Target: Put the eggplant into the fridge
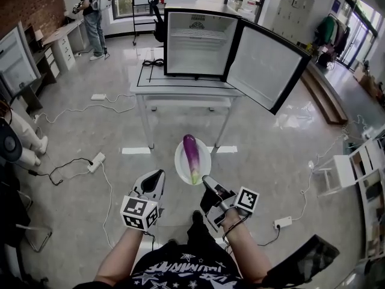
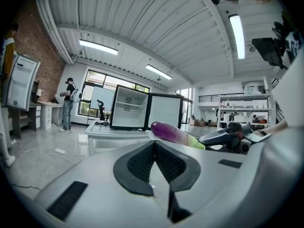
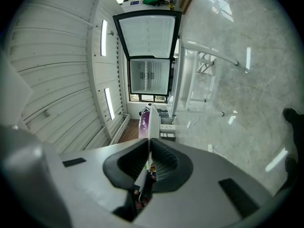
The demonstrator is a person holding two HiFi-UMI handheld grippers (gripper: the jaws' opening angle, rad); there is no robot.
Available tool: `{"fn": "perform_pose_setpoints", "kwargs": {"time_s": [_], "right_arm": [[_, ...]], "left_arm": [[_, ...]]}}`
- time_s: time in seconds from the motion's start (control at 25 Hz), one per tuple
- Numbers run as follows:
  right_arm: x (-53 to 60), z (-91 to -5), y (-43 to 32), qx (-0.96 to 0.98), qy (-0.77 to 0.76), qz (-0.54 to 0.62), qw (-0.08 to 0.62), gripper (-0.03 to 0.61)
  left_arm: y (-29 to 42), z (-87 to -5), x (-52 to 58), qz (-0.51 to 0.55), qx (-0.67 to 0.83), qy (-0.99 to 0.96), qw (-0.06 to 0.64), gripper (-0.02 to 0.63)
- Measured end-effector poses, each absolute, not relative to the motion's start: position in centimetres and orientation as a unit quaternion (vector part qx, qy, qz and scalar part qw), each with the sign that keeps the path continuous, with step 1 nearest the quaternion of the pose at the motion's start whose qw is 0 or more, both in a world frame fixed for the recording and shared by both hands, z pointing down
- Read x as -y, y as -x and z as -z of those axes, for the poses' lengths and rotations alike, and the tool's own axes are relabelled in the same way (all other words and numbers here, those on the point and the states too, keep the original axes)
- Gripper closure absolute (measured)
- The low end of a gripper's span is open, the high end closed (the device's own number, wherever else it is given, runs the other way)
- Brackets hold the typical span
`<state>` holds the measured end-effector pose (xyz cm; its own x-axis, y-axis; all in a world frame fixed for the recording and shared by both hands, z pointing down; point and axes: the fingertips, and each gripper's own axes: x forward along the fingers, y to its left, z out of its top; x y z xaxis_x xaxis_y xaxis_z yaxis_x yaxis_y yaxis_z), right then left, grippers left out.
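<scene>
Purple eggplant (image 1: pixel 192 157), green at the stem, on a white plate (image 1: pixel 178 160); white fridge (image 1: pixel 195 41), black-edged door (image 1: pixel 264 68); pale grey floor (image 1: pixel 78 131).

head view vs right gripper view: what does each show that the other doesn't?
Head view only: the left claw, the whole white plate with the eggplant lying on it, and a person at the back left. Right gripper view only: close up, the right claw shut on the plate's thin rim, seen edge-on. Both: eggplant, plate, and the open fridge on its table.
</scene>
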<state>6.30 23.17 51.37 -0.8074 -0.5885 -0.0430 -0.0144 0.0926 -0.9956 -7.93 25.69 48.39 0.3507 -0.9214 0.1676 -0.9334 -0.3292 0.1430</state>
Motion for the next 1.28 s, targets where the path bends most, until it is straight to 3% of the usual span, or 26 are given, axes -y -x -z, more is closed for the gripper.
{"fn": "perform_pose_setpoints", "kwargs": {"time_s": [1.28], "right_arm": [[-2.7,-52.4,-10.9,-0.699,0.166,0.666,0.203,0.557]], "left_arm": [[2.1,-48.8,-6.3,-0.04,0.604,-0.788,0.112,0.604]]}}
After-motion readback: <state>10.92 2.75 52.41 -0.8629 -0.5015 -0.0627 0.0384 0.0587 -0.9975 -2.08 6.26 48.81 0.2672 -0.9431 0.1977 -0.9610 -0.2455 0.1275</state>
